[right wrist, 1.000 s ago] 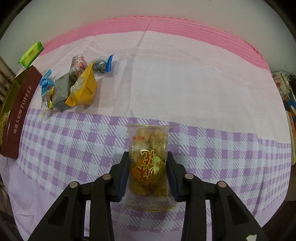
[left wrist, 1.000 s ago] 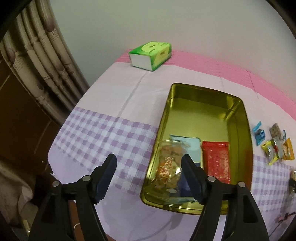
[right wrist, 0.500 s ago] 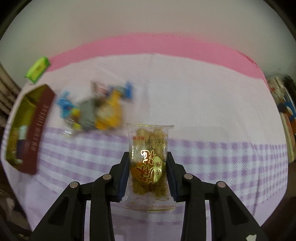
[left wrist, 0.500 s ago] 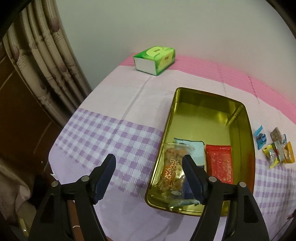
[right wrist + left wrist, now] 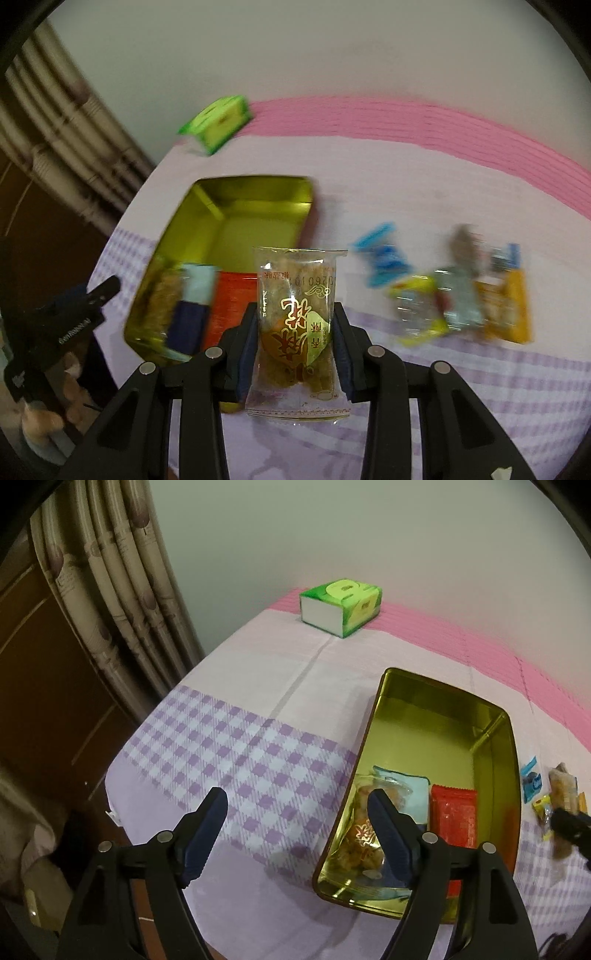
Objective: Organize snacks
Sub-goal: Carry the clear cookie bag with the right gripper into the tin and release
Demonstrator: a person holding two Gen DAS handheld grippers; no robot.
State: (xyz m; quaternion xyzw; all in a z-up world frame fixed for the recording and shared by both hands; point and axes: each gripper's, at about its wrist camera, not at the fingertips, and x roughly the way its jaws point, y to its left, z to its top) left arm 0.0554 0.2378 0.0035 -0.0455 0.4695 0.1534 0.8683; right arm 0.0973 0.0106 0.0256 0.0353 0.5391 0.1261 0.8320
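Observation:
A gold tin [image 5: 436, 716] lies open on the table and shows in the right wrist view [image 5: 255, 192] too. In it lie a clear bag of fried snack [image 5: 364, 840], a pale blue packet [image 5: 413, 786] and a red packet [image 5: 452, 821]. My left gripper [image 5: 297, 834] is open and empty, above the tin's near left edge. My right gripper [image 5: 295, 338] is shut on a clear bag of fried snack [image 5: 295, 325], held above the table by the tin's right side. Loose small snacks [image 5: 461, 295] lie to the right.
A green tissue box [image 5: 341, 605] stands at the far edge by the wall. A curtain [image 5: 110, 590] and a dark wooden panel are off the table's left side. Small snacks [image 5: 554, 794] show at the right edge of the left wrist view.
My right gripper has swung left with the snack bag, from over the loose snacks toward the tin. My left gripper has drawn back and left, staying open.

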